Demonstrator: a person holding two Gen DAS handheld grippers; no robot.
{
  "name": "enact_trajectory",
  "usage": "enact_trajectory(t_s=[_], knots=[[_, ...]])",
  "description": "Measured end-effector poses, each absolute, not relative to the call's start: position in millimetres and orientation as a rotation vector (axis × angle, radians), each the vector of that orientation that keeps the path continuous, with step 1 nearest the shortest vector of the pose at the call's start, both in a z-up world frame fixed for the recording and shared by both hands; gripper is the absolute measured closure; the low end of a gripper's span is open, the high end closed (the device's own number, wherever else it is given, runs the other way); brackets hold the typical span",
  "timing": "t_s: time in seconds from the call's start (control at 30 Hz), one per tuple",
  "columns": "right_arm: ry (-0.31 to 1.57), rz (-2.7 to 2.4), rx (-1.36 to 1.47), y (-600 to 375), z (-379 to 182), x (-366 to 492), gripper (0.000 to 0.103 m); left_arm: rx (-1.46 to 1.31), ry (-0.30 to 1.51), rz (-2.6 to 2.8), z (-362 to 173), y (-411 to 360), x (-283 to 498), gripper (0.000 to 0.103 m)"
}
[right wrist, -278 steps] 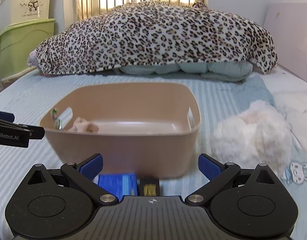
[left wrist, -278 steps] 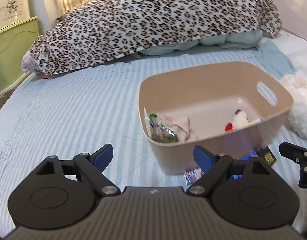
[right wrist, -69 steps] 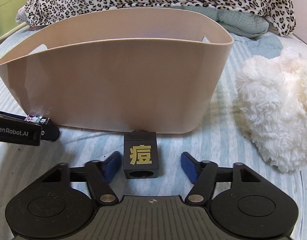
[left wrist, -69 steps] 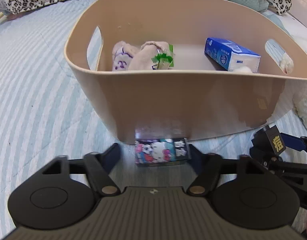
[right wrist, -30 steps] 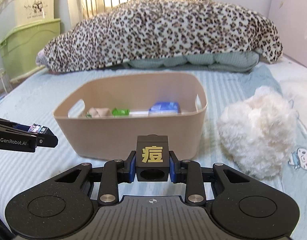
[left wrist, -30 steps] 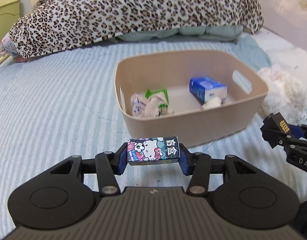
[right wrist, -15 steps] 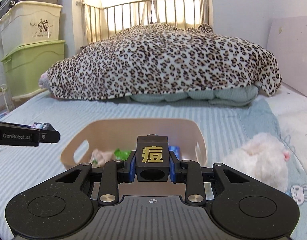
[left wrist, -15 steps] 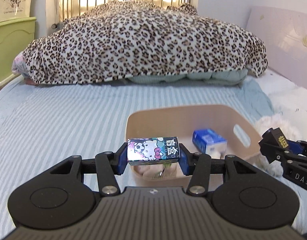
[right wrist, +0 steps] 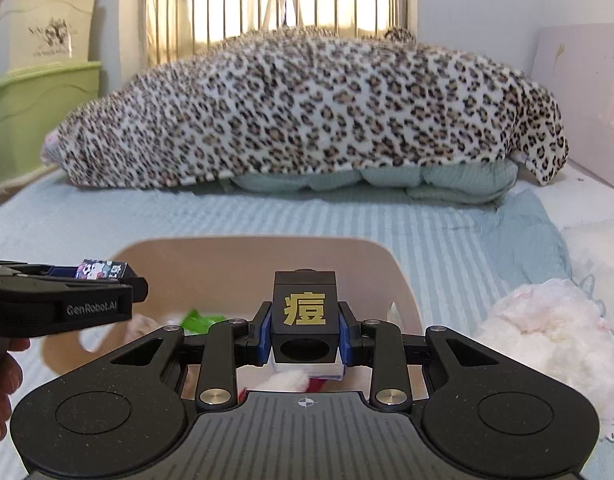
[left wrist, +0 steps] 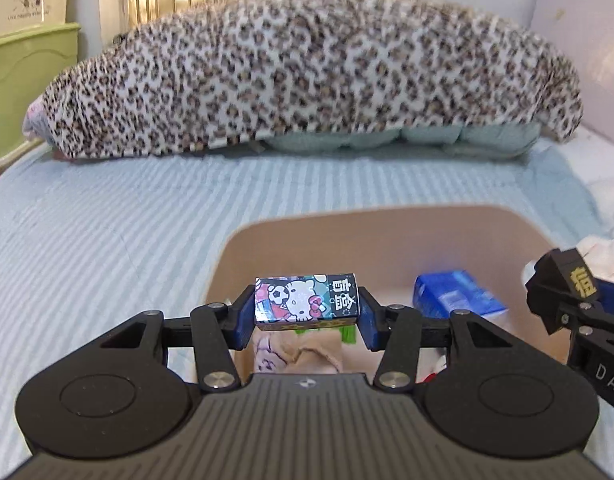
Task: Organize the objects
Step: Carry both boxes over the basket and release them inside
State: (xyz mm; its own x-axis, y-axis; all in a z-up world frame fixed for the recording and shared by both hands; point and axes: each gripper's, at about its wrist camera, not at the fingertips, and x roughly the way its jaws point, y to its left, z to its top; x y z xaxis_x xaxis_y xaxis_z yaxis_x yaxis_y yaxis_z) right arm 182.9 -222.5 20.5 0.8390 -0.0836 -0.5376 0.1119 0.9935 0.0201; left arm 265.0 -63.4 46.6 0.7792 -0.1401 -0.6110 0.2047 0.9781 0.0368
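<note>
Left tongs [left wrist: 307, 312] clamp a Hello Kitty box [left wrist: 306, 298] crosswise above the beige basket [left wrist: 387, 224] on the bed [left wrist: 107, 216]; right tongs [right wrist: 304, 332] grip a black cube [right wrist: 304, 316] over the same basket.

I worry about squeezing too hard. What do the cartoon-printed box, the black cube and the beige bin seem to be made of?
Cartoon-printed box: looks like thin glossy printed cardboard, with sharp folded edges; probably crushable. Black cube: likely matte hard plastic, with a gold character and a round hole in its front face. Beige bin: smooth moulded plastic, with a rounded rim and cut-out handles.
</note>
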Motion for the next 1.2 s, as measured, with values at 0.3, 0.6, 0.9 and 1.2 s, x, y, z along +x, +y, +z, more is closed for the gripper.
enact_trajectory(t_s=[0.3,0.6,0.9,1.2], knots=[[0.718,-0.123,0.055,-226.7,-17.5,207.4,0.074,0.173,0.765,-0.138,14.8,-65.3,277.9,0.05],[0.688,-0.105,0.067,-232.1,-5.2,189.0,0.045,0.146,0.721,-0.164,41.7,-63.4,261.6,0.022],[0.635,-0.089,0.09,-227.6,30.7,141.9,0.021,0.096,0.676,-0.156,75.3,-46.4,229.6,0.008],[0.636,-0.073,0.076,-207.5,53.1,101.0,0.018,0.127,0.663,-0.179,95.3,-36.4,181.8,0.008]])
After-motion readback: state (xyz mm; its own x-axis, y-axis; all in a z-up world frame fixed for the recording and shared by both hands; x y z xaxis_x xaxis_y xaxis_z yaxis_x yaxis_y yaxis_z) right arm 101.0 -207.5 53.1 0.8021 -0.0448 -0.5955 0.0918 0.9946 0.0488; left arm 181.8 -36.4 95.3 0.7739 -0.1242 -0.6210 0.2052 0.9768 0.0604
